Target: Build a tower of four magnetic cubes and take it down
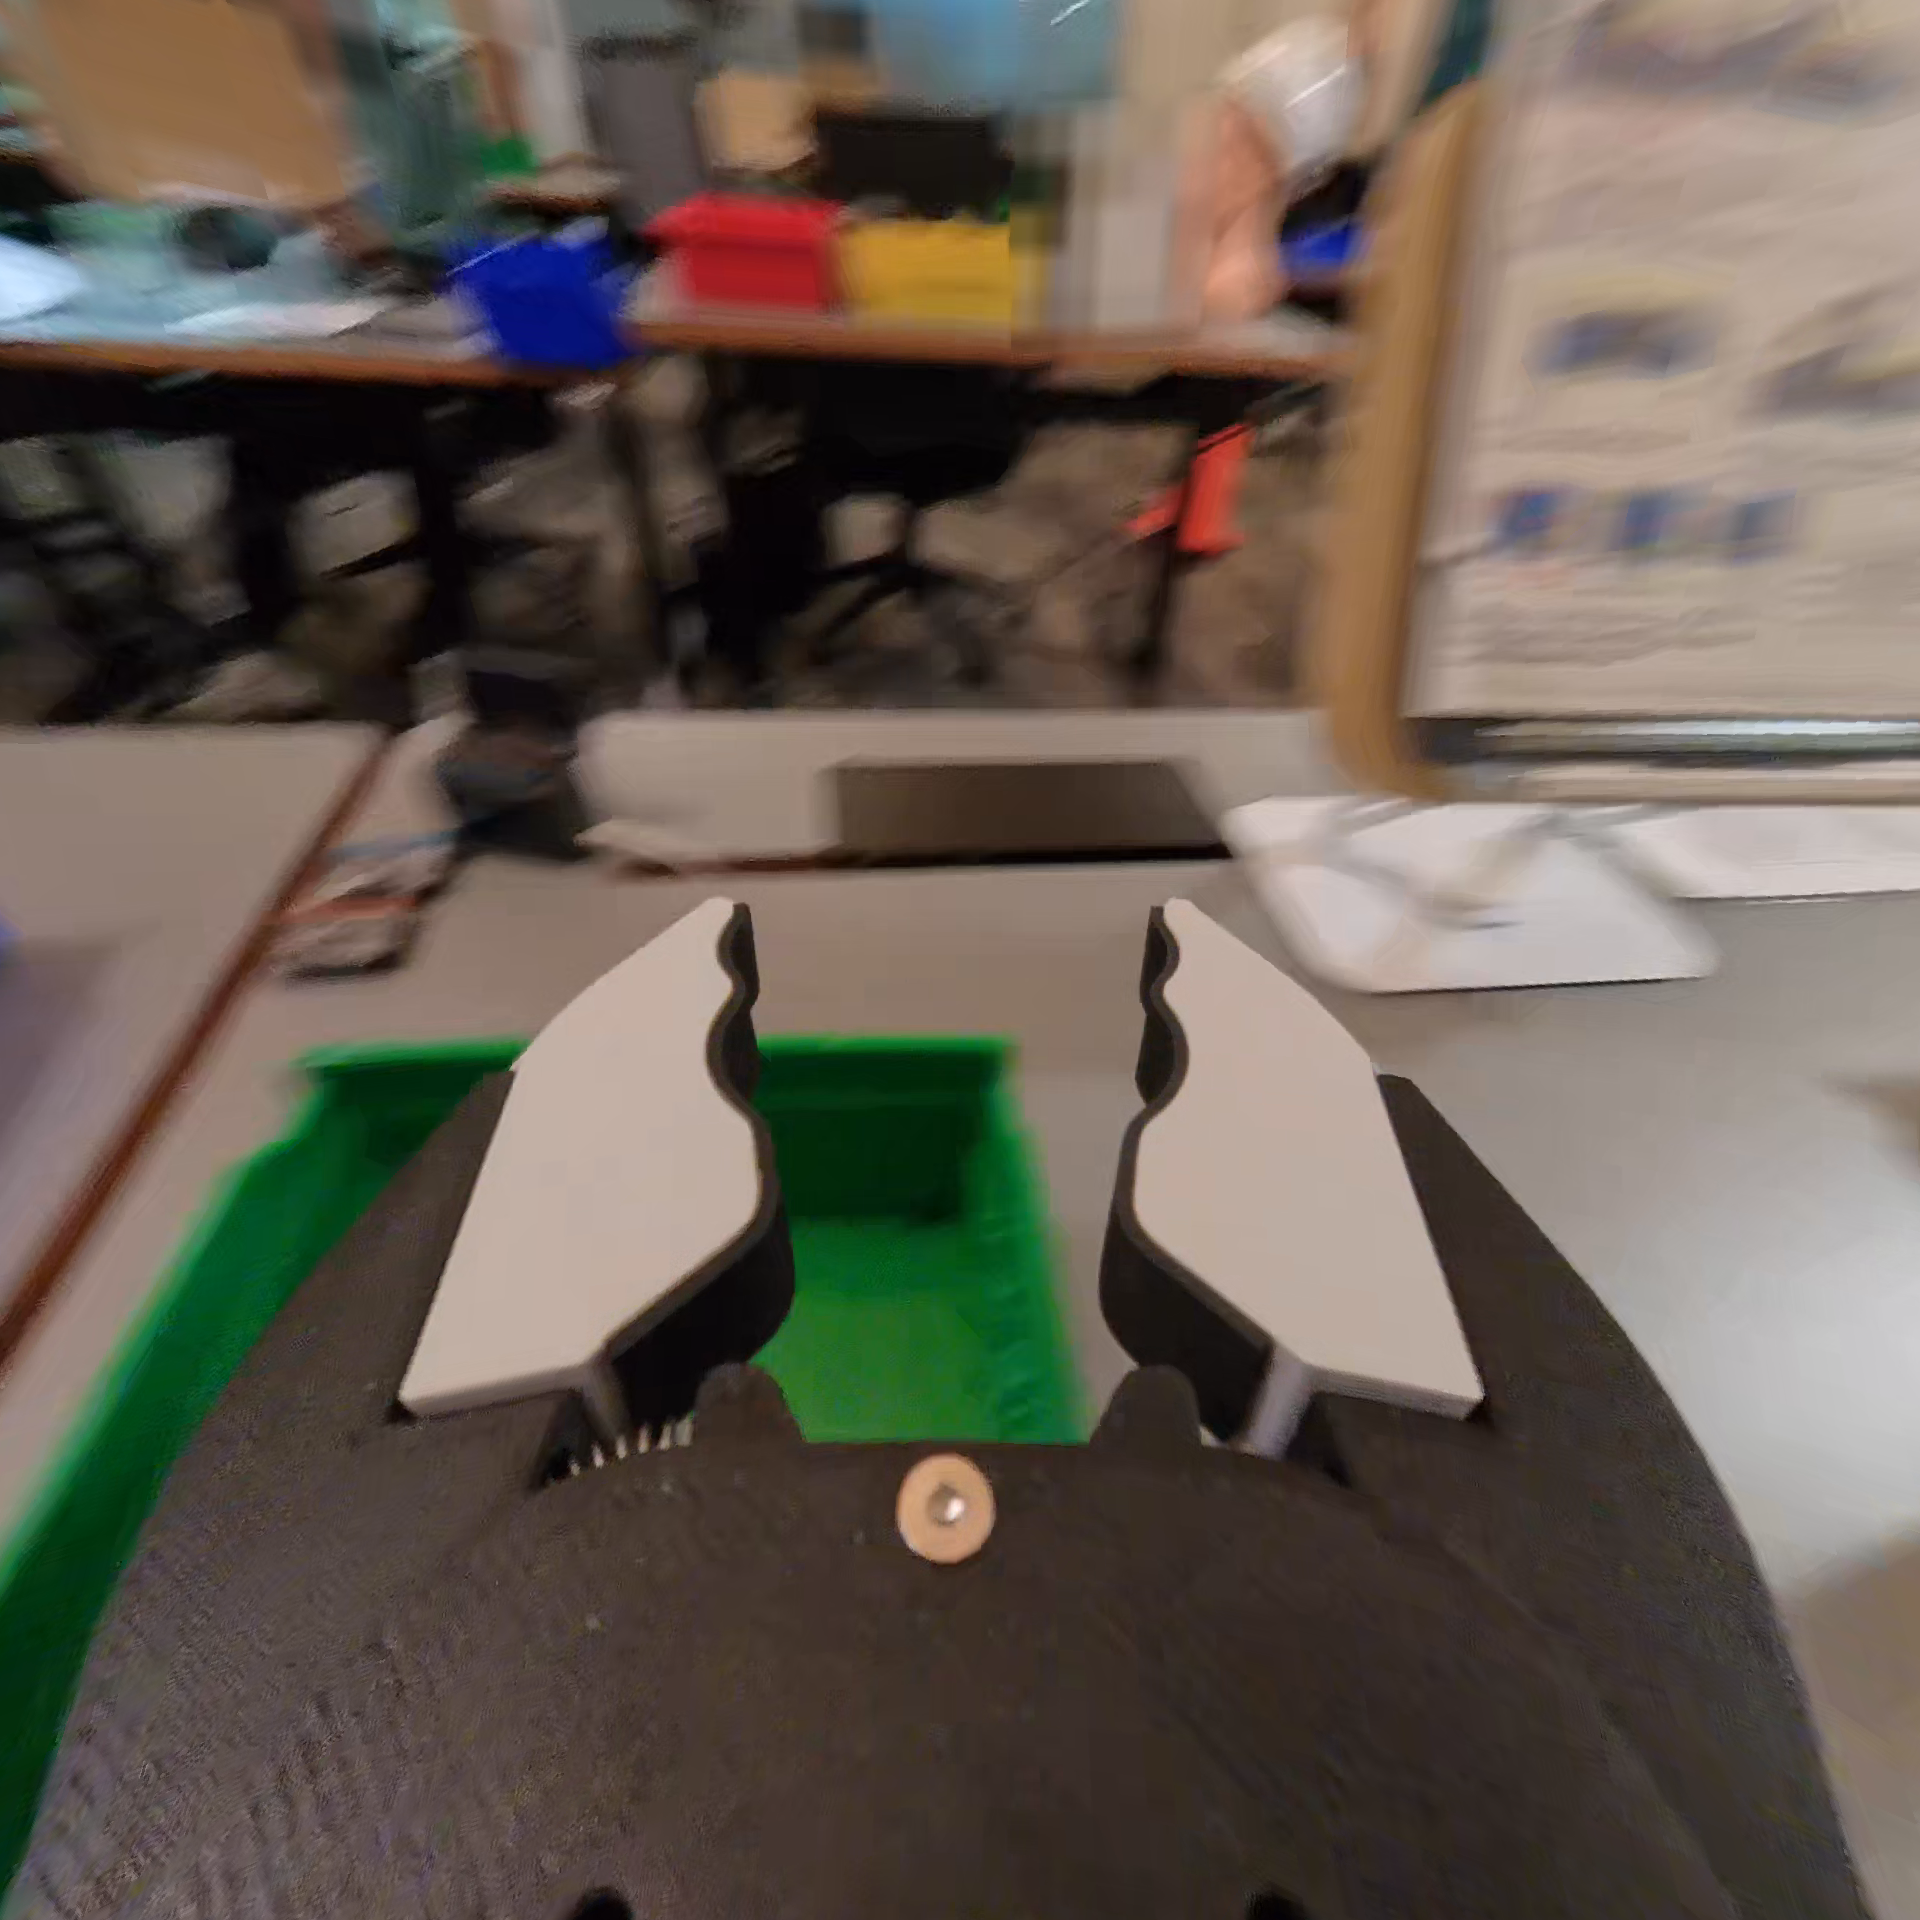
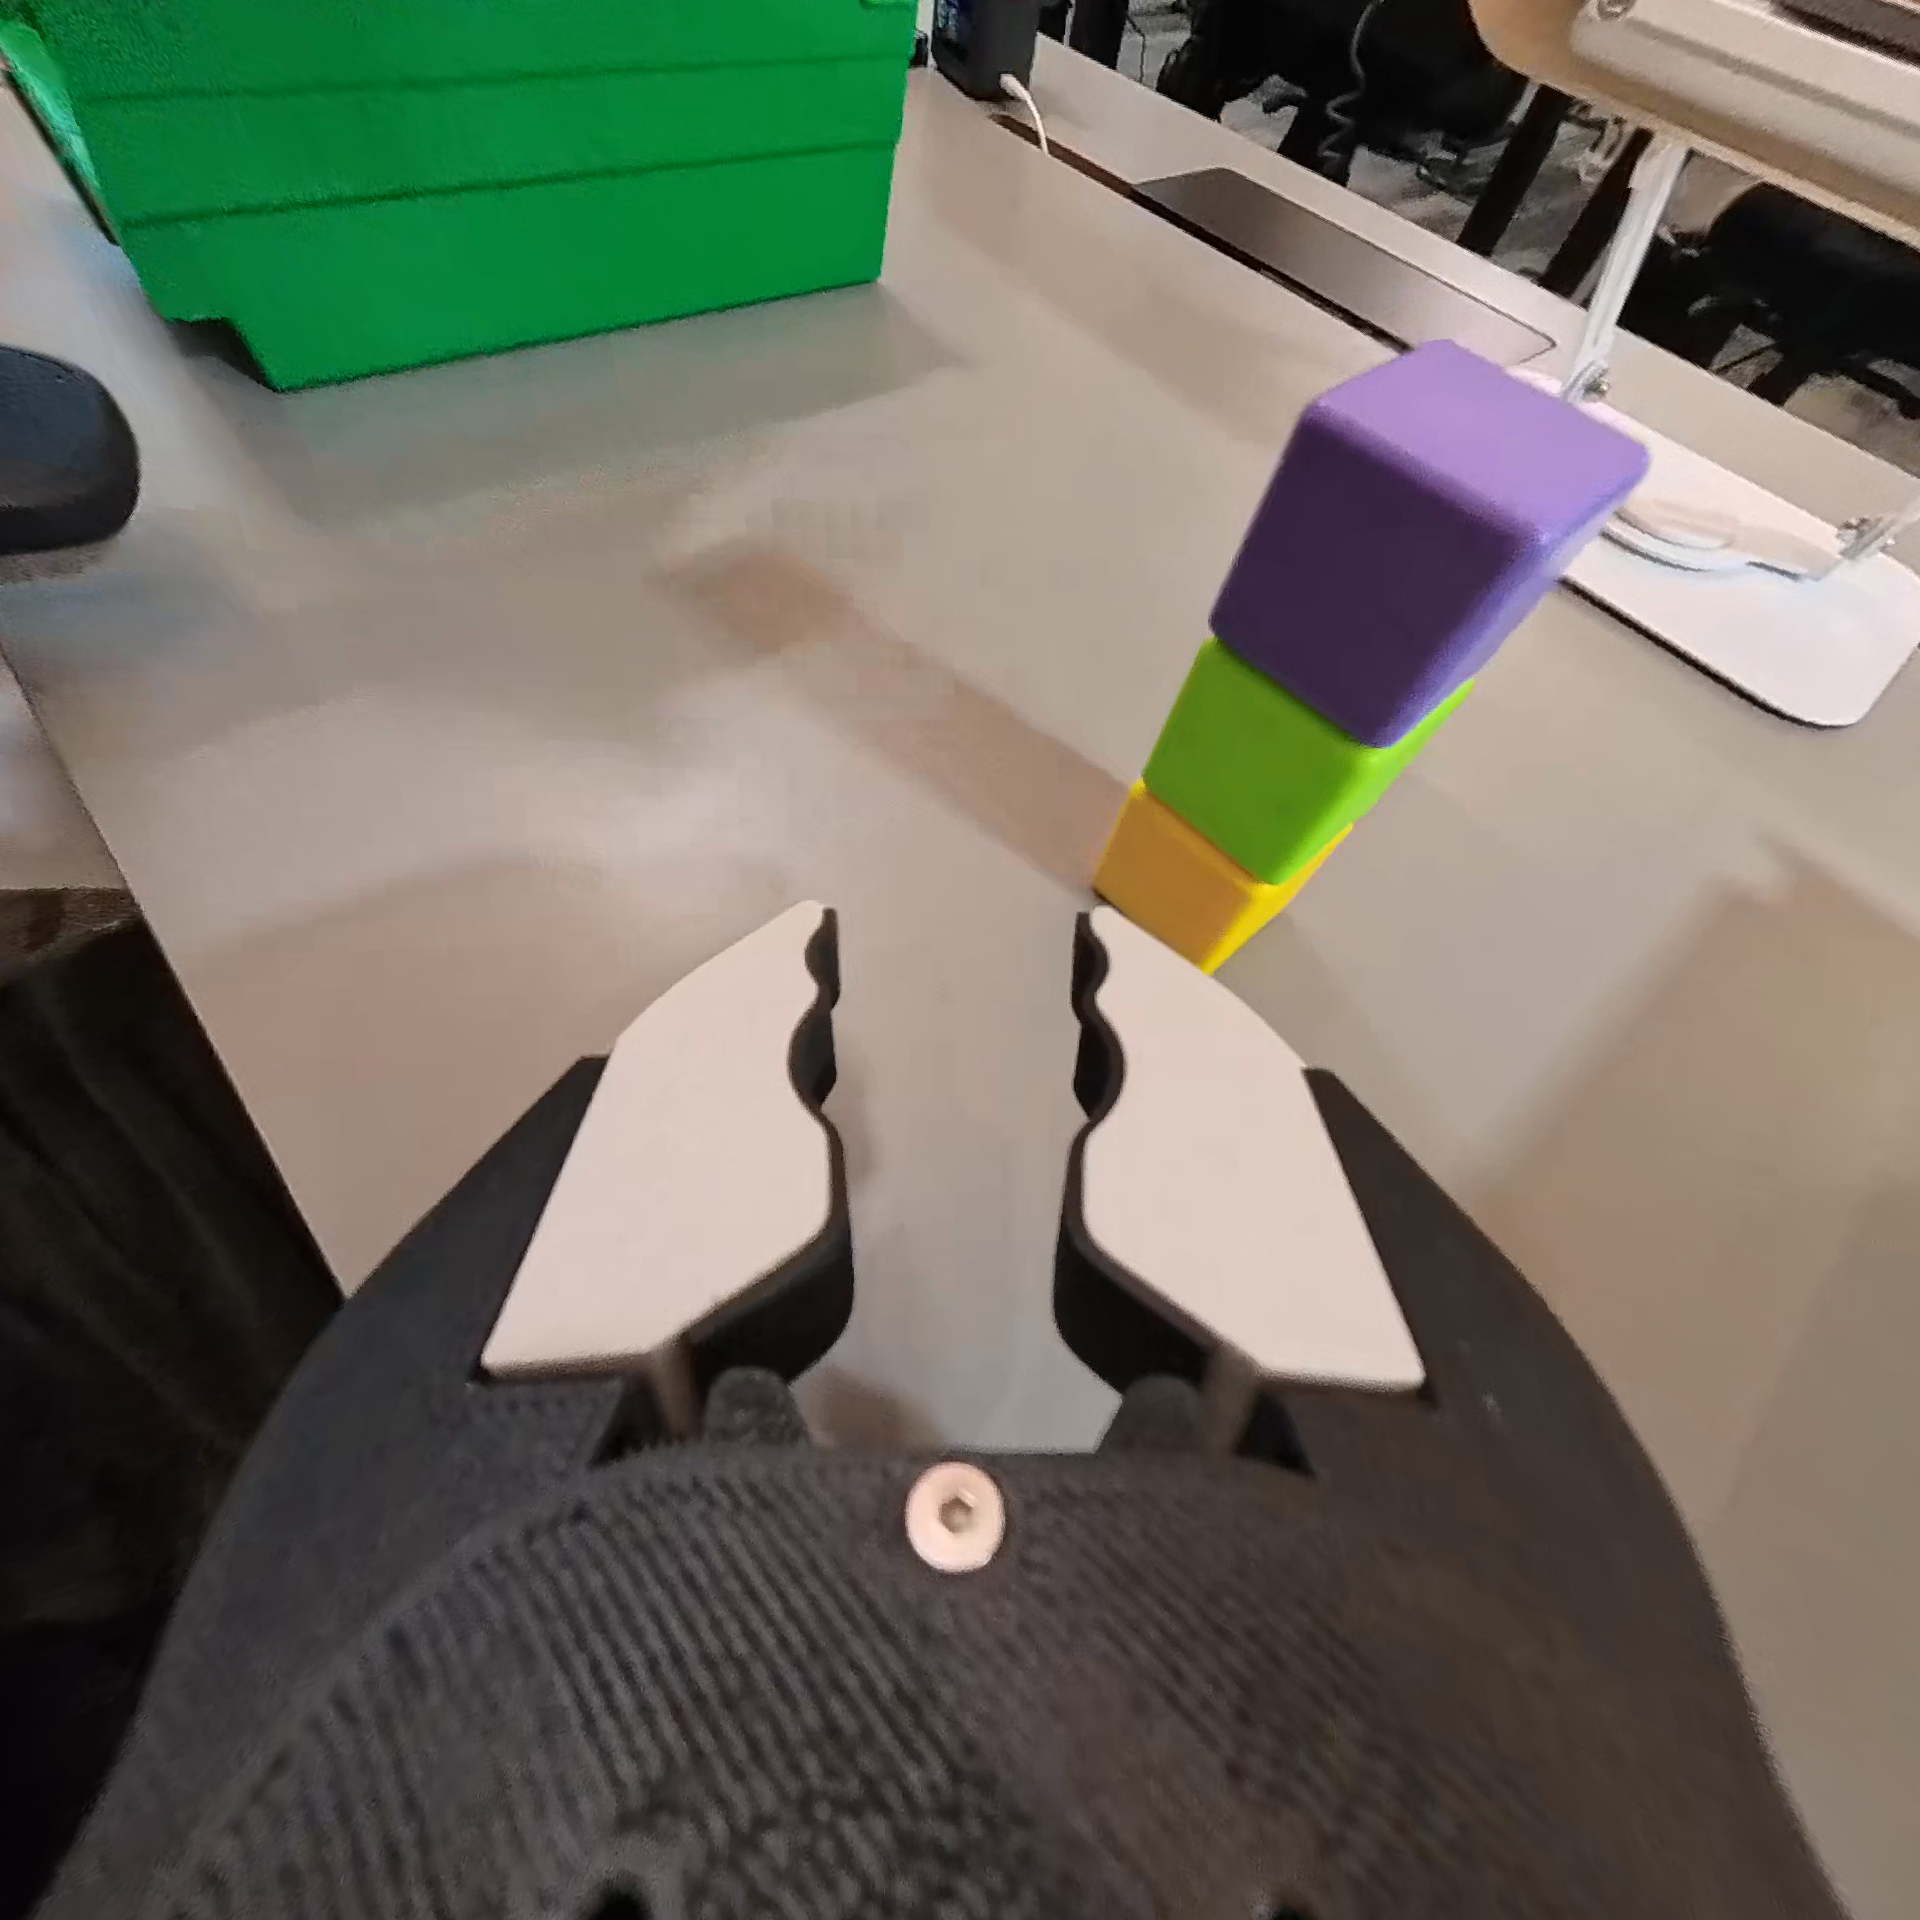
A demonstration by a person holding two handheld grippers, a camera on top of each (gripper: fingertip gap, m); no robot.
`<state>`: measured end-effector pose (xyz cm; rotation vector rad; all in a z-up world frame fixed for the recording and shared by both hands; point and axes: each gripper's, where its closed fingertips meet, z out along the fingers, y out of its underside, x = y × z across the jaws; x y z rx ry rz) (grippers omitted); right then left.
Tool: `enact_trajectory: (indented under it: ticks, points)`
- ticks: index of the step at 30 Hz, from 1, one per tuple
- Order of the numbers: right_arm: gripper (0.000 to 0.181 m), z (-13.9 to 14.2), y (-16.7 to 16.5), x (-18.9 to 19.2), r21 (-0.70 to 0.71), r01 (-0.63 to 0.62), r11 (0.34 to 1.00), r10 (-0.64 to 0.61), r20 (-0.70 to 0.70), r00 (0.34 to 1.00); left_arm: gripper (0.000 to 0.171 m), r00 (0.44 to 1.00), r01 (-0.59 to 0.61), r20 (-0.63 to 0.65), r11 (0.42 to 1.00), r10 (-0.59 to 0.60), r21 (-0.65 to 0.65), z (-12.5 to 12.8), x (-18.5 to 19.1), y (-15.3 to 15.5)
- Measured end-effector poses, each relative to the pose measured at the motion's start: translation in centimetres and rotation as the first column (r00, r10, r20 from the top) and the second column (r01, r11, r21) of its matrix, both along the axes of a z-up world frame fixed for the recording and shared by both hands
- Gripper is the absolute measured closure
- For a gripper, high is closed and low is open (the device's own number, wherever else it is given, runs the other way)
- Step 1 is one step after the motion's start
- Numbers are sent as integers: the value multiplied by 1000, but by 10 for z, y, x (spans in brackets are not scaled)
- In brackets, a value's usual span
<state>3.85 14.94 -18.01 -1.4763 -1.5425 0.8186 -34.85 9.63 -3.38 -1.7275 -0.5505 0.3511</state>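
Stacked cubes just right of the right tongs, green bin under the left

Stacked cubes stand on the grey counter in the right wrist view: a yellow cube at the bottom, a lime-green cube on it, a purple cube on top; each sits slightly askew on the one below, so the column leans up and to the right in the picture. The right tongs are parted to a middling gap and hold nothing; only bare counter shows between them. The stack lies ahead and to the right of them, the yellow cube just beside the right fingertip; whether they touch cannot be told. The stack's long axis runs upright.

The left tongs are spread wider, also empty; they hover over an open green bin, whose floor shows between them and looks bare where visible. In the right wrist view the green bin sits well apart from the cubes, far left; the right tongs are the nearer to the stack. A white stand base lies behind the cubes; the left view is blurred.
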Motion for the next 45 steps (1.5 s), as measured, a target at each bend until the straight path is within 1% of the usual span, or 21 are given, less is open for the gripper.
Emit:
enact_trajectory:
  ticks: [2,3,4,6,8,12,15,18,21,23,25,27,30,32,33,34,36,38,41,44,45]
  points:
    - [137,1,-3,-3,-6,-13,1000,13,-4,1000,100,980,-201,-17,970,201,-136,-29,-46,-37]
    - [137,0,-4,-4,-9,-18,1000,18,-4,1000,100,963,-267,-7,949,269,-170,-43,-63,-51]
    - [137,0,-5,-5,-11,-21,1000,21,-3,1000,100,955,-285,28,940,296,-189,-58,-74,-58]
    - [137,-1,-5,-5,-12,-22,1000,22,0,1000,100,950,-247,139,945,280,-217,-89,-85,-61]
    - [136,-2,-4,-4,-11,-16,1000,16,3,1000,100,928,-226,226,930,295,-289,-119,-92,-63]
    - [136,-2,-1,2,-16,7,1000,-7,3,1000,99,910,-216,238,879,339,-425,-158,-103,-66]
    - [137,1,1,6,-14,24,1000,-24,-3,1000,102,918,-215,202,857,341,-469,-170,-105,-63]
    - [137,1,3,9,-7,37,999,-37,-1,999,125,927,-207,190,862,324,-462,-169,-105,-58]
    - [137,1,5,10,-6,44,999,-44,-1,999,125,926,-189,211,868,314,-459,-163,-103,-60]
    - [137,1,6,10,-8,45,999,-45,-3,999,126,936,-148,236,901,261,-409,-145,-97,-56]
    - [137,1,6,10,-11,43,999,-43,-2,999,126,953,-96,245,942,180,-321,-114,-86,-48]
    - [137,0,5,9,-11,40,999,-40,1,999,126,972,-29,223,975,79,-222,-72,-69,-36]
    - [137,0,5,9,-8,38,999,-38,0,999,126,975,168,159,982,-153,-82,-4,-15,-10]
    - [137,0,5,9,-7,38,999,-38,1,999,126,932,356,87,934,-352,-22,35,39,11]
    - [137,0,5,10,-6,39,999,-39,1,999,126,890,453,50,891,-453,-7,50,69,22]
    - [137,0,6,10,-5,41,999,-41,2,999,126,837,547,15,837,-547,-3,60,101,31]
    - [137,0,6,11,-5,44,999,-44,2,999,126,717,696,-26,717,-697,-26,67,160,48]
    - [137,-1,6,13,-6,49,999,-48,4,999,126,600,793,-51,602,-798,-90,58,210,65]
    - [137,-1,7,17,-2,60,998,-60,6,998,126,451,874,-9,444,-892,-197,29,265,91]
    - [137,-2,9,23,-3,82,997,-82,8,997,126,331,917,44,311,-943,-249,4,304,111]
    - [137,-3,10,25,-4,90,996,-90,10,996,126,309,923,60,284,-949,-261,-3,311,115]
